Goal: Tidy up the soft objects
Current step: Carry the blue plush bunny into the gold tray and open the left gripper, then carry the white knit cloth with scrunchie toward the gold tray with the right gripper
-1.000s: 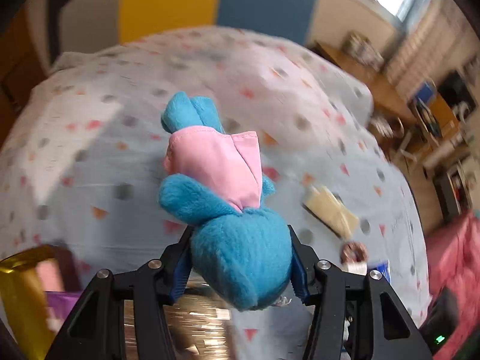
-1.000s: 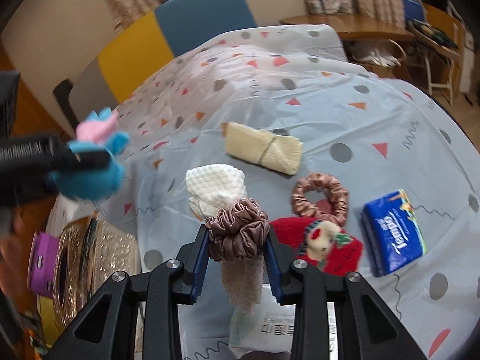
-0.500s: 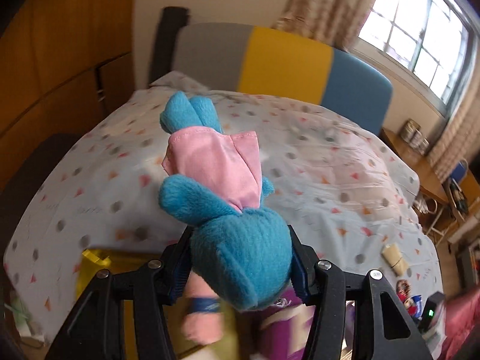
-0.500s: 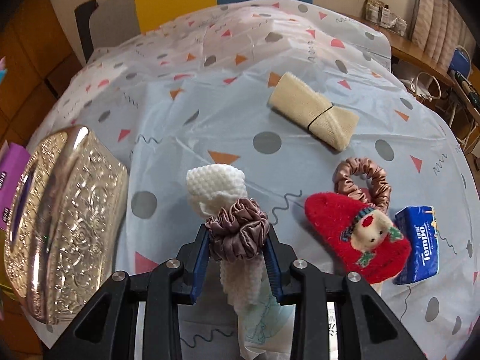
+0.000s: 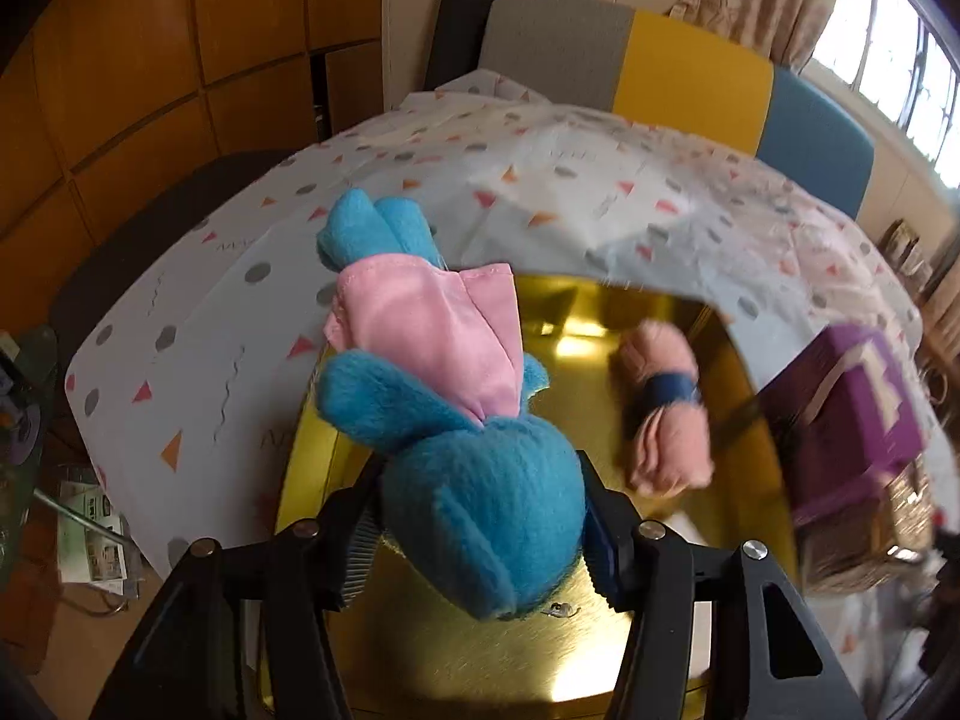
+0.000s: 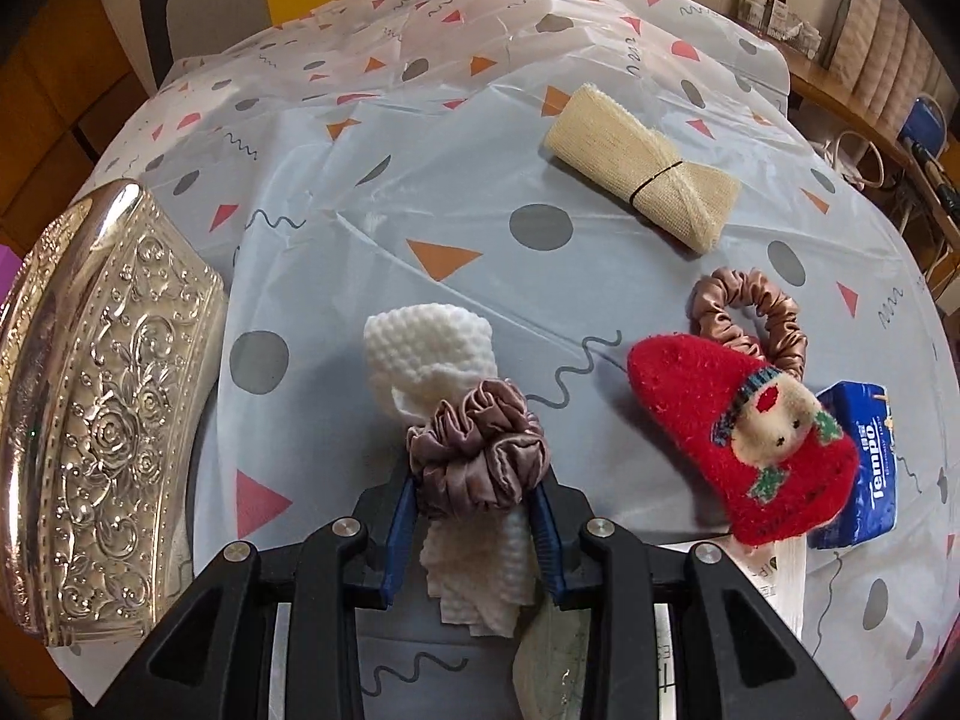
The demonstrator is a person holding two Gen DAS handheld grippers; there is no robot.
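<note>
Two grippers, both loaded. Left gripper (image 5: 480,531) pinches blue plush toy (image 5: 474,480) by its round end; the pink-clothed body sticks out ahead, over the gold tin (image 5: 516,666). Inside tin: pink rolled cloth (image 5: 663,405) with a dark blue band. Purple box (image 5: 852,414) blurred at right, patterned tablecloth (image 5: 600,210) behind. Right gripper (image 6: 477,525) clamps mauve scrunchie (image 6: 477,450) wrapped round white waffle cloth (image 6: 429,354), low over the table. Nearby lying loose: red plush (image 6: 744,438), second scrunchie (image 6: 750,300) touching it, tissue pack (image 6: 864,456), beige bundle (image 6: 642,162). Embossed silver lid (image 6: 102,408) far left.
</note>
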